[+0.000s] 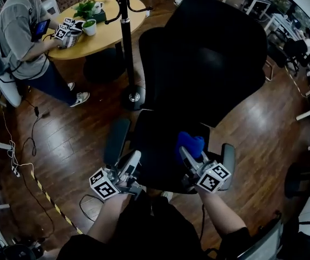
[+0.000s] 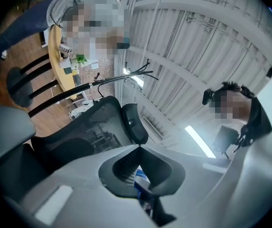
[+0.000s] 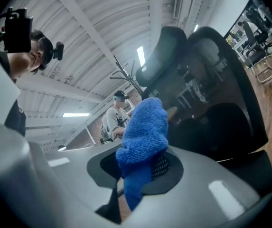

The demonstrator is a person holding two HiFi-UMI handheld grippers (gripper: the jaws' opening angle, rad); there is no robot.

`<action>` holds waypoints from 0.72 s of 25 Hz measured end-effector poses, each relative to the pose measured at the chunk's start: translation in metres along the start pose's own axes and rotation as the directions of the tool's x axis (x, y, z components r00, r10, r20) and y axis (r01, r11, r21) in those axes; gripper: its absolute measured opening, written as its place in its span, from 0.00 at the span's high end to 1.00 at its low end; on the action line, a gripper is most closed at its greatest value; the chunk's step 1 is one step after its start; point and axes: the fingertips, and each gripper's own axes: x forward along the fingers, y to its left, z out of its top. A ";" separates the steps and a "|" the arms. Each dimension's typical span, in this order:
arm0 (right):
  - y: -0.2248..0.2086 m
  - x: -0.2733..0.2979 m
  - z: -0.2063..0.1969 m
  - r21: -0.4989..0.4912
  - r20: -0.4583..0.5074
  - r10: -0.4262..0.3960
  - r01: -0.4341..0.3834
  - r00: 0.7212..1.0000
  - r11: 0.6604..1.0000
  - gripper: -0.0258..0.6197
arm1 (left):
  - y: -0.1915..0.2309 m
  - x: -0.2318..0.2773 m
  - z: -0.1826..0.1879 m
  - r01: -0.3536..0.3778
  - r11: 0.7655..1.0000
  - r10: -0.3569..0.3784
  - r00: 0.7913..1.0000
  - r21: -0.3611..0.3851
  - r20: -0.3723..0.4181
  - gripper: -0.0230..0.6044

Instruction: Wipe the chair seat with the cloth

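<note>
Right gripper view: the right gripper [image 3: 140,171] has its jaws clamped on a bunched blue terry cloth [image 3: 144,132]. The cloth fills the gap between them, bulging up past the tips at frame centre, while a narrower tail hangs down behind. Its pile is nubbly and deeply creased, a bright blue throughout.

In the left gripper view, the left gripper [image 2: 138,148] has its jaws brought together to a point at lower centre, with nothing gripped between them.

In the head view both tools sit in the lower middle of the frame. The left gripper [image 1: 134,157] is at the left front edge of the black padded chair seat [image 1: 155,142], just beside a grey armrest [image 1: 117,140]. The right gripper [image 1: 186,155] is to its right, with the cloth [image 1: 190,144] over the seat's right front part. Whether the cloth touches the seat cannot be told. The black mesh chair back [image 1: 209,58] rises in the upper right.
</note>
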 end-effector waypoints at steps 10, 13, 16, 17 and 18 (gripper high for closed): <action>-0.181 0.187 -0.138 -0.076 -0.231 -0.168 0.154 0.958 0.985 0.85 | 0.100 -0.001 -0.008 -0.174 0.984 0.174 0.985 -0.041 0.010 0.97; -0.220 0.225 -0.176 -0.076 -0.272 -0.194 0.180 0.942 0.981 0.85 | 0.119 -0.007 -0.025 -0.204 0.978 0.203 0.979 -0.050 -0.016 0.97; -0.248 0.251 -0.207 -0.110 -0.332 -0.227 0.202 0.916 0.973 0.85 | 0.135 -0.014 -0.037 -0.221 0.973 0.221 0.975 -0.072 -0.003 0.97; -0.253 0.258 -0.216 -0.117 -0.348 -0.232 0.203 0.909 0.972 0.85 | 0.139 -0.016 -0.040 -0.227 0.971 0.227 0.974 -0.074 -0.005 0.97; -0.255 0.264 -0.224 -0.124 -0.363 -0.232 0.200 0.902 0.972 0.85 | 0.143 -0.016 -0.043 -0.231 0.970 0.231 0.973 -0.076 -0.008 0.97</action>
